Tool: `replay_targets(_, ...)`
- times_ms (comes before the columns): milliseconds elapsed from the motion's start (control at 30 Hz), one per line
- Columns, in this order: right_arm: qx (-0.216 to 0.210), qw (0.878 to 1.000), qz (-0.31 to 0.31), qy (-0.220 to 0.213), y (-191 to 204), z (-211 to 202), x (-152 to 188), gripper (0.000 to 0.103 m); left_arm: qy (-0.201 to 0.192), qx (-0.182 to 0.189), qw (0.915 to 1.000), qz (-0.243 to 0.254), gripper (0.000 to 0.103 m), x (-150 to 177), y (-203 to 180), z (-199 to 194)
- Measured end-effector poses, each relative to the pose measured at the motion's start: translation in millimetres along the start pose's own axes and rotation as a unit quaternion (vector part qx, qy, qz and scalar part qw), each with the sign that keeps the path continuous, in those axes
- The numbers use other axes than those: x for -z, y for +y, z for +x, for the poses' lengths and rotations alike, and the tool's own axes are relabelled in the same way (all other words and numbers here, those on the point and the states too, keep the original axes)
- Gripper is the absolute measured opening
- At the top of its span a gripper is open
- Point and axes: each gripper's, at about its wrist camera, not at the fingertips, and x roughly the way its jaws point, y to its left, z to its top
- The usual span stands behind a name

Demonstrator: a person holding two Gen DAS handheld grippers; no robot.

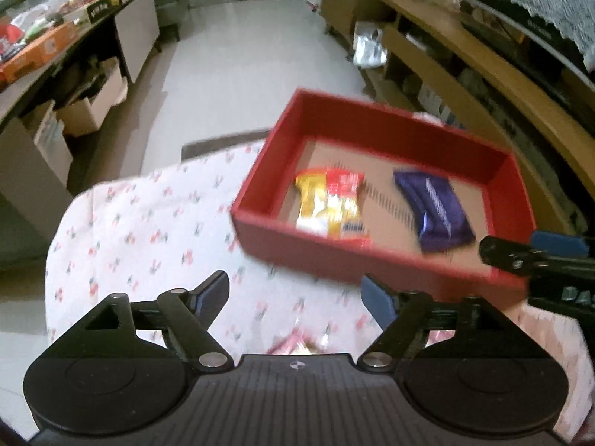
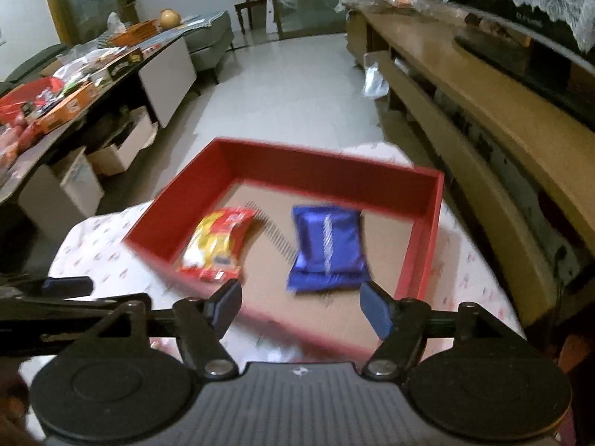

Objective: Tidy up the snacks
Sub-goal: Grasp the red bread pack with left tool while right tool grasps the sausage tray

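A red box (image 1: pixel 386 126) (image 2: pixel 174 215) with a brown cardboard floor sits on a round table under a white flowered cloth (image 1: pixel 148 223) (image 2: pixel 93 238). Inside lie a yellow-and-red snack packet (image 1: pixel 329 202) (image 2: pixel 217 245) and a blue snack packet (image 1: pixel 433 210) (image 2: pixel 327 249). My left gripper (image 1: pixel 295 293) hangs open over the cloth, just short of the box's near wall, nothing between its fingers. My right gripper (image 2: pixel 299 308) is open above the box's near edge, just short of the blue packet. A pink wrapper (image 1: pixel 293 343) peeks out under the left gripper. The right gripper's finger (image 1: pixel 513 252) shows in the left view.
A long dark table (image 2: pixel 93 85) at the left carries orange boxes and mixed packets, with cardboard boxes (image 1: pixel 93 107) beneath it. A wooden shelf unit (image 2: pixel 483 111) runs along the right. Pale floor (image 1: pixel 253 59) stretches beyond the round table.
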Motion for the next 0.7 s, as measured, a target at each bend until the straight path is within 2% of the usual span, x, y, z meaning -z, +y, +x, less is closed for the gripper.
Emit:
replay_targets(100, -0.024, 0.999, 0.009, 0.023, 5, -7, 20, 0.082, 0.024, 0.010, 0.9995, 0.016, 0.084, 13, 6, 9)
replay_targets(300, -0.043, 0.996, 0.033, 0.072, 5, -2, 48, 0.083, 0.063, 0.034, 0.9959, 0.056, 0.085, 24, 8, 32)
replay_targets(467, -0.036, 0.994, 0.046, 0.095, -1, 12, 51, 0.083, 0.078, 0.053, 0.9911, 0.094, 0.088, 31, 0, 49)
replay_targets(567, -0.042, 0.991, 0.059, 0.109, -7, 21, 48, 0.083, 0.089, 0.043, 0.9882, 0.116, 0.089, 38, -5, 59)
replay_targets(700, -0.049, 0.987, 0.082, 0.133, -18, 33, 49, 0.084, 0.099, 0.042, 0.9882, 0.109, 0.086, 42, -1, 63)
